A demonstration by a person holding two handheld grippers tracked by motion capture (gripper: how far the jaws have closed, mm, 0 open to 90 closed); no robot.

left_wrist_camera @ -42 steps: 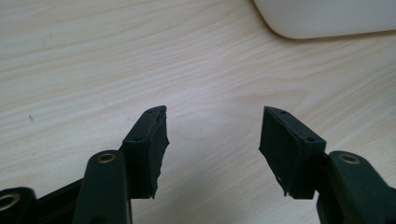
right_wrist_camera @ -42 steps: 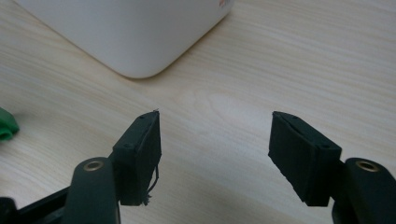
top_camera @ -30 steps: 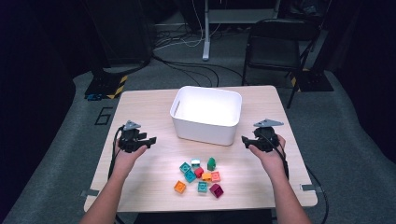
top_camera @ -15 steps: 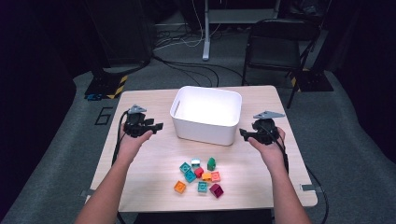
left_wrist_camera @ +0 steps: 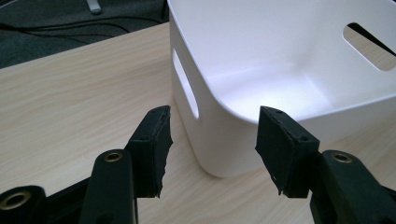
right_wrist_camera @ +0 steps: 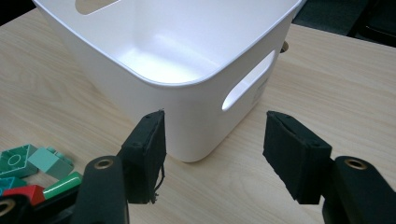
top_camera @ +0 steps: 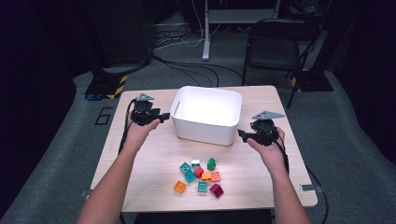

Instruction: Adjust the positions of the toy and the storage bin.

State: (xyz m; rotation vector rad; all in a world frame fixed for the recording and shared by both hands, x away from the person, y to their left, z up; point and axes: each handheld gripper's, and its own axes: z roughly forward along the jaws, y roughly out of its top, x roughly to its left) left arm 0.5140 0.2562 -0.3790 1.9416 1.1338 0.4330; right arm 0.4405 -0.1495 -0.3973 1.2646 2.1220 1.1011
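A white plastic bin [top_camera: 205,114] with slot handles stands at the middle of the wooden table [top_camera: 140,163]. It looks empty inside. My left gripper [top_camera: 162,116] is open just off the bin's left wall, and in the left gripper view its jaws frame the bin's corner [left_wrist_camera: 210,140] and handle slot [left_wrist_camera: 185,84]. My right gripper [top_camera: 241,134] is open at the bin's right front corner [right_wrist_camera: 196,135], jaws wide apart. A cluster of several coloured toy bricks [top_camera: 201,175] lies on the table in front of the bin, between my forearms.
Some bricks [right_wrist_camera: 28,163] show at the lower left of the right gripper view. A black folding chair [top_camera: 275,46] and cables on the grey floor lie beyond the table's far edge.
Both hands have moved forward and inward, from beside the bricks to either side of the bin. Both grippers stay open.
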